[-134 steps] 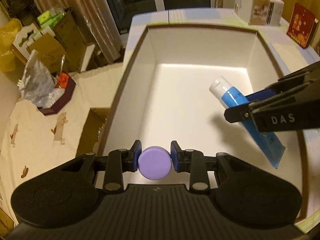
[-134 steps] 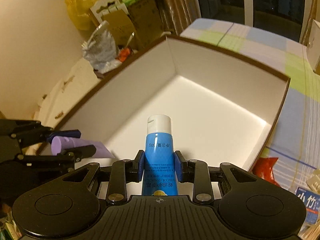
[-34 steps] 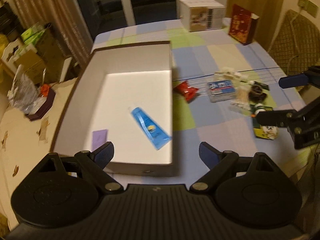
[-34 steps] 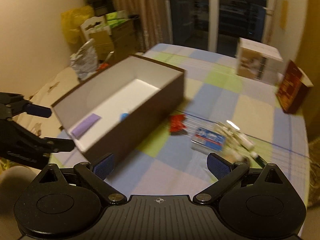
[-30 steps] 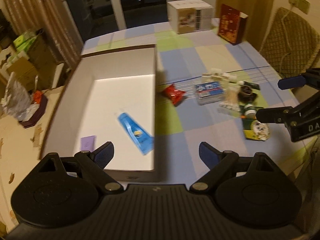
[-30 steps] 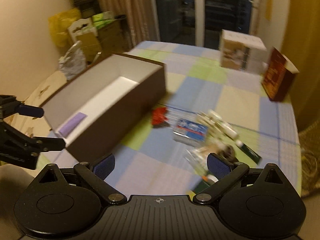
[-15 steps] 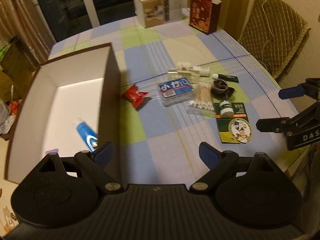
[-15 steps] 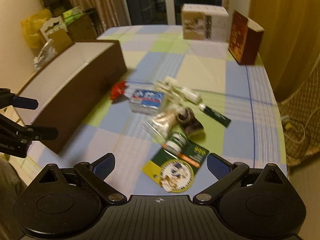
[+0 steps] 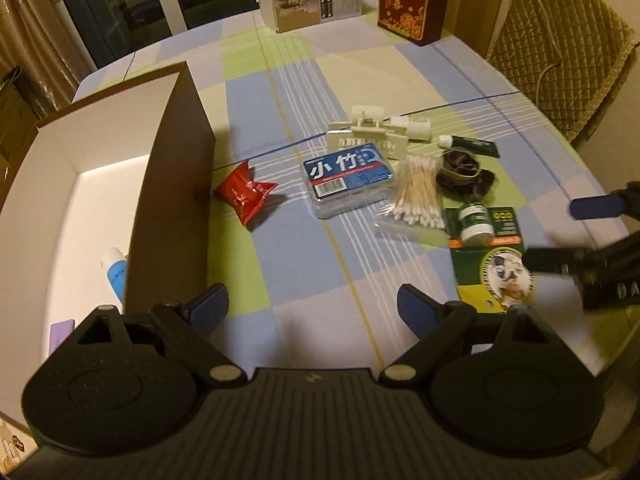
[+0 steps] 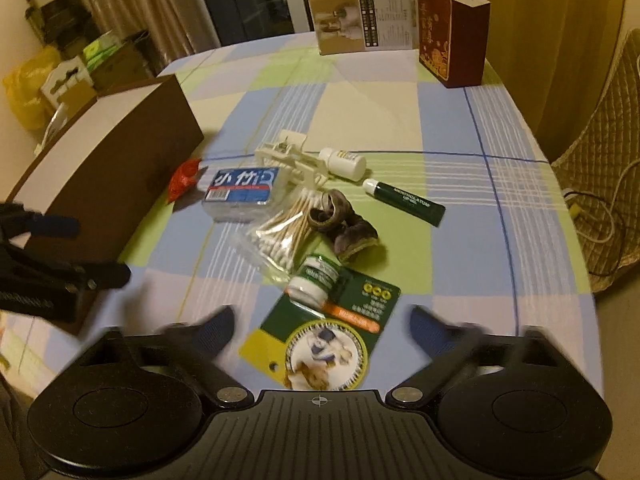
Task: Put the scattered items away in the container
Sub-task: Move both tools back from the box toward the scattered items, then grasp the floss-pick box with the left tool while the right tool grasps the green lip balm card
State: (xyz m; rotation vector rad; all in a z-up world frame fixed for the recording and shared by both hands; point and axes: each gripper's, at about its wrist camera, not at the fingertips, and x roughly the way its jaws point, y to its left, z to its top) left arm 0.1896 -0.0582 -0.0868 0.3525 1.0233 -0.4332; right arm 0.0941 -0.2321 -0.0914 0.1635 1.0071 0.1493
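Far left, the brown box point(image 9: 168, 184) with white inside sits at the table's left edge – open top, so drops go straight in; a blue tube point(image 9: 114, 270) and a purple tube point(image 9: 62, 330) lie on its floor near the front wall, judged as sorted. Left gripper point(image 9: 312, 314) hangs above bare checked tablecloth point(image 9: 280, 92) just right of the box wall, jaws spread wide, holding nothing – likely positioned to pick the nearest loose thing. That would be the red snack packet point(image 9: 244, 194), just beside the box. Right of it the scattered cluster, tightly packed: clear blue-label case point(image 9: 348, 178) touching the cotton swab bag point(image 9: 416, 196), with a white plastic clip point(image 9: 366, 136) and a small white bottle point(image 10: 344, 164) behind them. Then a dark brown scrunchie point(image 10: 344, 224), a dark green tube point(image 10: 406, 200) lying apart at the cluster's far right, and the green carded jar point(image 10: 328, 320) closest to the right gripper point(image 10: 322, 330). That gripper hovers over the card, jaws spread, empty, somewhat blurred, so it looks lined up for the card next. Card is flat – edge grab may slip. A cardboard carton point(image 10: 362, 16) and red gift box point(image 10: 452, 28) stand at the far table edge, well apart, probably not part of the tidy.
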